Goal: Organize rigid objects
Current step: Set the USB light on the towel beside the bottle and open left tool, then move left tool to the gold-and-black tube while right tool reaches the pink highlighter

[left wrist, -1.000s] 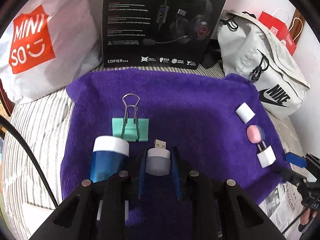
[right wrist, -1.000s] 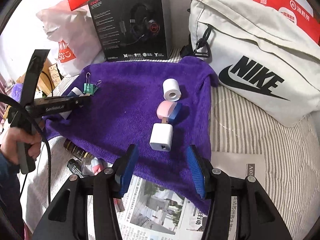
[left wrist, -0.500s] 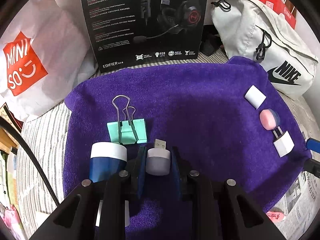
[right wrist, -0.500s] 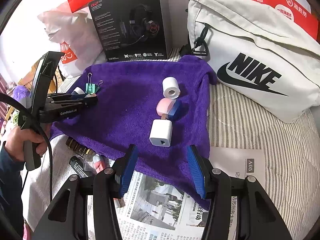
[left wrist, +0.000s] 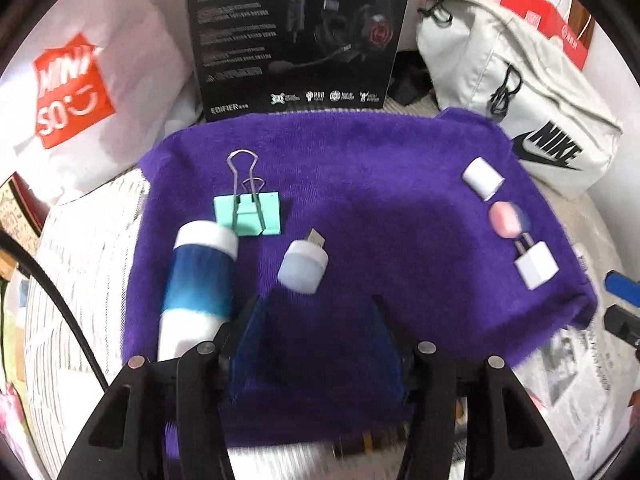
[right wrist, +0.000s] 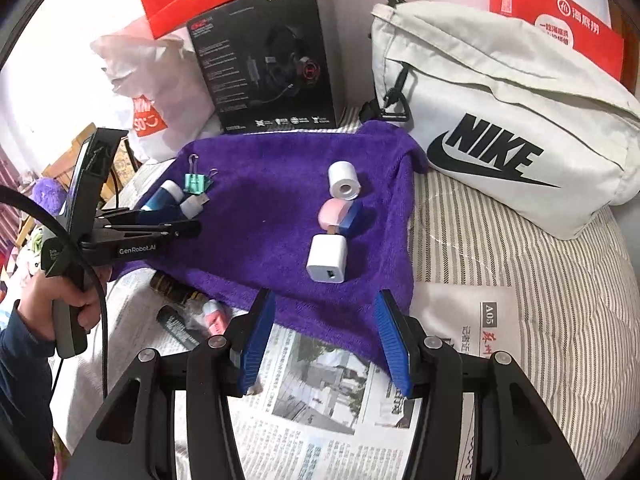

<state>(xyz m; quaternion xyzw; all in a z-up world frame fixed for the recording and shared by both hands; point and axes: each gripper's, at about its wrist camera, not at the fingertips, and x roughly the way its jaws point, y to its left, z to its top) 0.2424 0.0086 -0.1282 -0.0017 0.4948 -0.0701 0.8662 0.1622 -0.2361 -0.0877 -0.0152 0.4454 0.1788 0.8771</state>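
Moved: USB light (left wrist: 303,266) dropped from left hand-held gripper (left wrist: 316,312), now loose on purple towel (left wrist: 360,160).
Left jaws: opening, empty.
Right hand-held gripper (right wrist: 326,332): spread, empty.
Meaning: placement beside binder clip (left wrist: 248,214) likely done.

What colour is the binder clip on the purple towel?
Mint green with silver wire handles: the binder clip shows best in the left wrist view.

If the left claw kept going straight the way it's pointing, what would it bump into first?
Most likely the little white USB light, lying on the purple towel just ahead of the left claw, whose jaws are opening with nothing between them. Depth is hard to judge, so it might meet the towel first.
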